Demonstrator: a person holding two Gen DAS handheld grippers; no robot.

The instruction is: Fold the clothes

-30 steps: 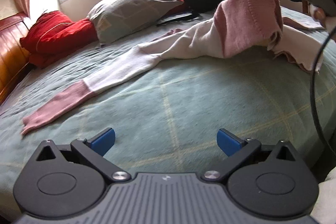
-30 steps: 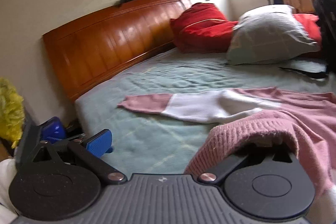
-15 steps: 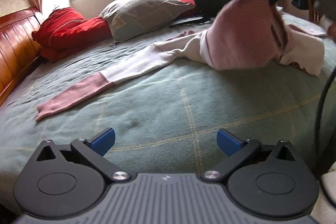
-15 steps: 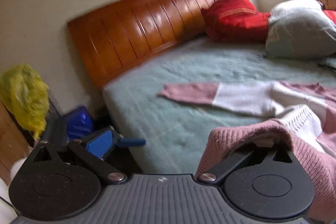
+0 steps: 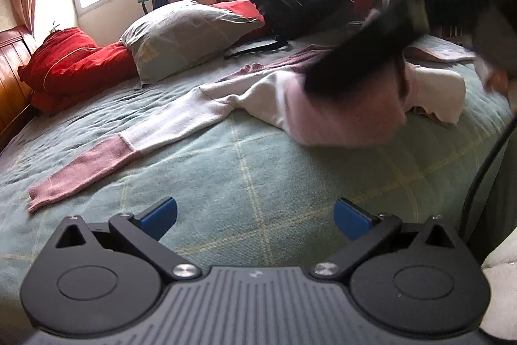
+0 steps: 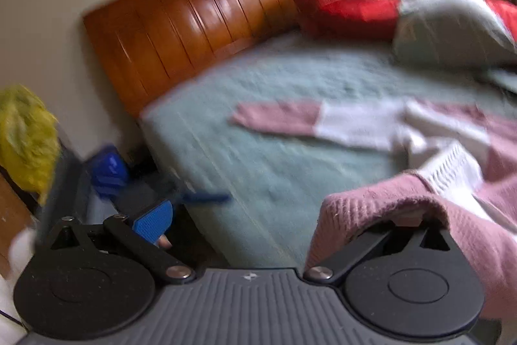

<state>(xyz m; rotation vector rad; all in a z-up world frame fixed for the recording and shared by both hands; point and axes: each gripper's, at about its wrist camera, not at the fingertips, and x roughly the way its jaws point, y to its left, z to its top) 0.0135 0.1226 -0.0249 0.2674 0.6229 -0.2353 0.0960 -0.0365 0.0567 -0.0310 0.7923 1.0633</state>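
A pink and white knit sweater (image 5: 339, 115) lies on the green bedspread (image 5: 258, 170), one long sleeve (image 5: 97, 164) stretched toward the left. My left gripper (image 5: 255, 215) hovers open over the bed's near part, holding nothing. My right gripper (image 6: 258, 219) has its jaws wide apart; the sweater's pink hem (image 6: 387, 199) is draped over its right finger and hides it, while the left blue pad (image 6: 152, 220) is bare. In the left wrist view the right gripper (image 5: 365, 54) is a dark blur low over the bunched sweater.
A grey pillow (image 5: 187, 34), a red blanket (image 5: 71, 60) and a black backpack (image 5: 290, 2) sit at the bed's far side. A wooden headboard (image 6: 194, 31) bounds the left end. A yellow bag (image 6: 26, 138) and a blue object (image 6: 108, 170) are beside the bed. A black cable (image 5: 484, 170) hangs at right.
My right gripper has swung down and toward the sleeve side, lowering the lifted pink part of the sweater onto the bed. The left gripper stays open and has tilted up slightly.
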